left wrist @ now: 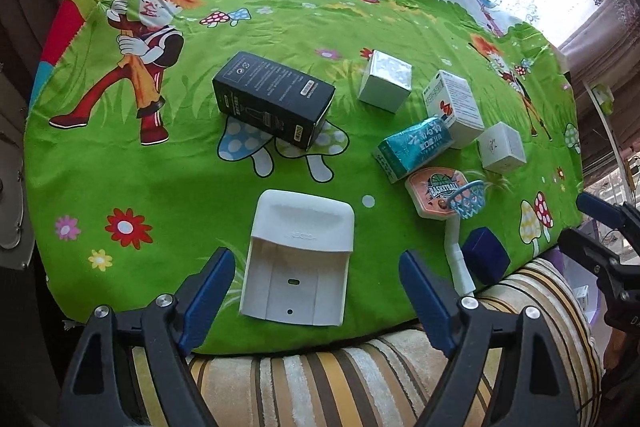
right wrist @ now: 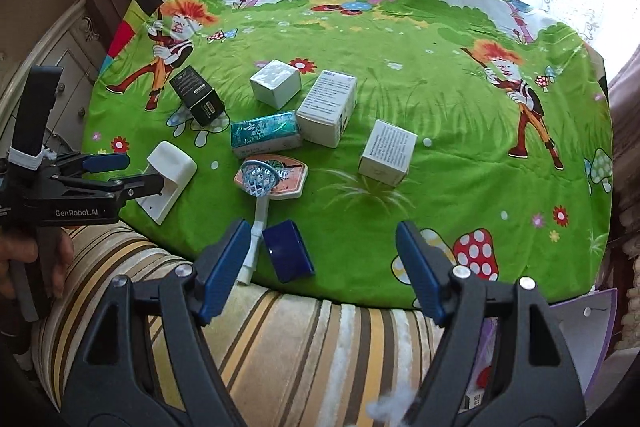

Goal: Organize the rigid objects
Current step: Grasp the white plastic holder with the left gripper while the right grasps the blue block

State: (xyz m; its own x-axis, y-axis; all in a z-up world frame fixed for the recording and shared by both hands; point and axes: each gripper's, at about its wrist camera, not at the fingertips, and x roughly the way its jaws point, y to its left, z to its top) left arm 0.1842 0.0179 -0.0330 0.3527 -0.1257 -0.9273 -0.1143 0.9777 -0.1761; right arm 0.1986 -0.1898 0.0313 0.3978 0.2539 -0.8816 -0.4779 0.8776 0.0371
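Through the left wrist view, the left gripper (left wrist: 316, 291) hangs spread wide over a white plastic holder (left wrist: 298, 259) lying between its fingers, untouched, on the green cartoon cloth (left wrist: 160, 187); a black box (left wrist: 274, 99) lies beyond. From the right wrist view, the right gripper (right wrist: 320, 267) is spread too, empty, near a dark blue box (right wrist: 288, 251) and toy basketball hoop (right wrist: 272, 179).

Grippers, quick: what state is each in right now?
Left gripper: open, holding nothing, white holder lies between its fingers.
Right gripper: open, empty.
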